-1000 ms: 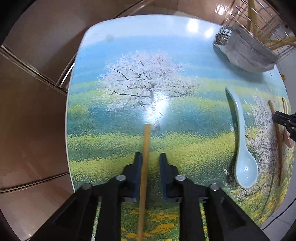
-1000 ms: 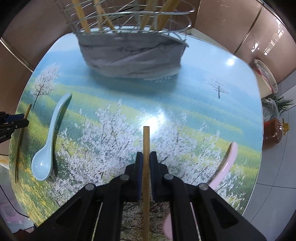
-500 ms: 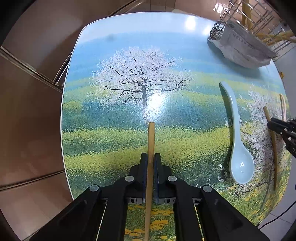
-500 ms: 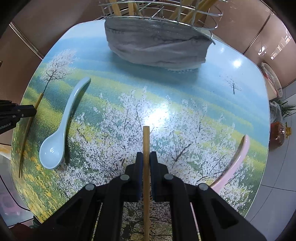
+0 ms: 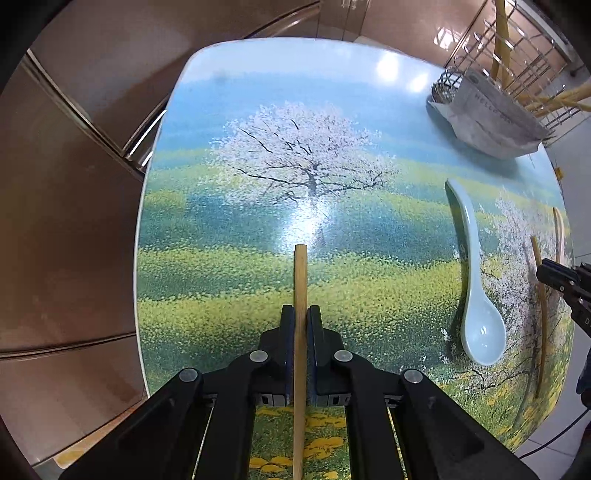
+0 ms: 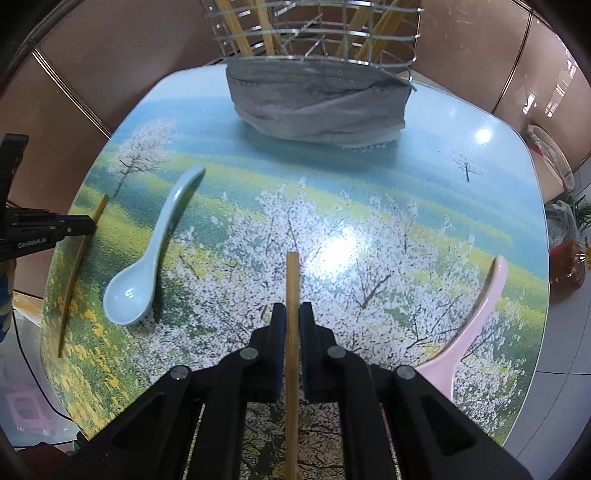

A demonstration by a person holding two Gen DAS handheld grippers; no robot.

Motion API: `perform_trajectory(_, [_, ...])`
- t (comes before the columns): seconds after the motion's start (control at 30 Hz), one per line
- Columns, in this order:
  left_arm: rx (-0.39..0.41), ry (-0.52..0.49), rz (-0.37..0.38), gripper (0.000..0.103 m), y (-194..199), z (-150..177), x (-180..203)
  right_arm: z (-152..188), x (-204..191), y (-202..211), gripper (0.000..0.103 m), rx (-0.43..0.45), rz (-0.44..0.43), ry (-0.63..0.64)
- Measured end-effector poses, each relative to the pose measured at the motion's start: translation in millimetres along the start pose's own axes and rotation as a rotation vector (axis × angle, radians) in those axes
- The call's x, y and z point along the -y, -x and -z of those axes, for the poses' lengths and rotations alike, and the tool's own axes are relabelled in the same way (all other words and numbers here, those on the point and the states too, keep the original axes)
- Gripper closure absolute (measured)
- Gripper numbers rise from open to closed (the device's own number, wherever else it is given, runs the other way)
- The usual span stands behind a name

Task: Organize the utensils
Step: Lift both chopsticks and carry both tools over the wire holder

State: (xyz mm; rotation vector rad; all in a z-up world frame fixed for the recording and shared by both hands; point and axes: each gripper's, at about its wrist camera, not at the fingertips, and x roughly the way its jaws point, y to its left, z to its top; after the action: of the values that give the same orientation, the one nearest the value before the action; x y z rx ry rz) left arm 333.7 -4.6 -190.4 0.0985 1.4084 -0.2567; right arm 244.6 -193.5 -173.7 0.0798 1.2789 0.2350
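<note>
Fingers: left gripper point(image 5: 301, 319) pinches a wooden chopstick point(image 5: 300, 280) at lower centre; its jaws have just closed on it. Right gripper point(image 6: 291, 315) likewise clamps a second chopstick point(image 6: 291, 280). Pale blue spoon point(image 6: 147, 266) lies left, pink spoon point(image 6: 476, 317) right, wire utensil rack point(image 6: 317, 33) at top, on the painted table point(image 6: 369, 177).

Layout, right wrist view. Table with printed landscape top point(image 6: 424, 192) bears everything. Wire utensil basket wrapped in grey cloth point(image 6: 317, 107) at far edge, centre; bamboo chopsticks point(image 6: 240, 33) stand in it. Pale blue ceramic spoon point(image 6: 147, 266) lies left of centre, bowl nearer the camera. Pink ceramic spoon point(image 6: 476, 321) lies at right, near the table edge. The two spoons are well apart.
</note>
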Motion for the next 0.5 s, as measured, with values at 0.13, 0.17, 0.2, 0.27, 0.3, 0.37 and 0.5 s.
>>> perform_trajectory(0.13, [0.026,0.017,0.023,0.097,13,7,-8,12,7,22,0.096,0.048,-0.031,-0.003])
perform_trajectory(0.17, [0.033,0.021,0.029,0.097,18,9,-10,15,7,26,0.096,0.059,-0.037,-0.005])
perform_trajectory(0.2, [0.039,0.023,0.034,0.097,25,12,-15,19,8,31,0.096,0.072,-0.044,-0.007])
perform_trajectory(0.27, [0.053,0.028,0.049,0.097,35,16,-18,25,10,42,0.096,0.099,-0.056,-0.013])
perform_trajectory(0.3, [0.061,0.031,0.057,0.097,39,19,-20,29,9,48,0.096,0.116,-0.062,-0.017])
perform_trajectory(0.37, [0.077,0.039,0.072,0.097,48,25,-22,35,13,61,0.096,0.144,-0.076,-0.022])
perform_trajectory(0.5, [0.119,0.048,0.102,0.097,69,34,-24,54,24,90,0.096,0.221,-0.113,-0.042])
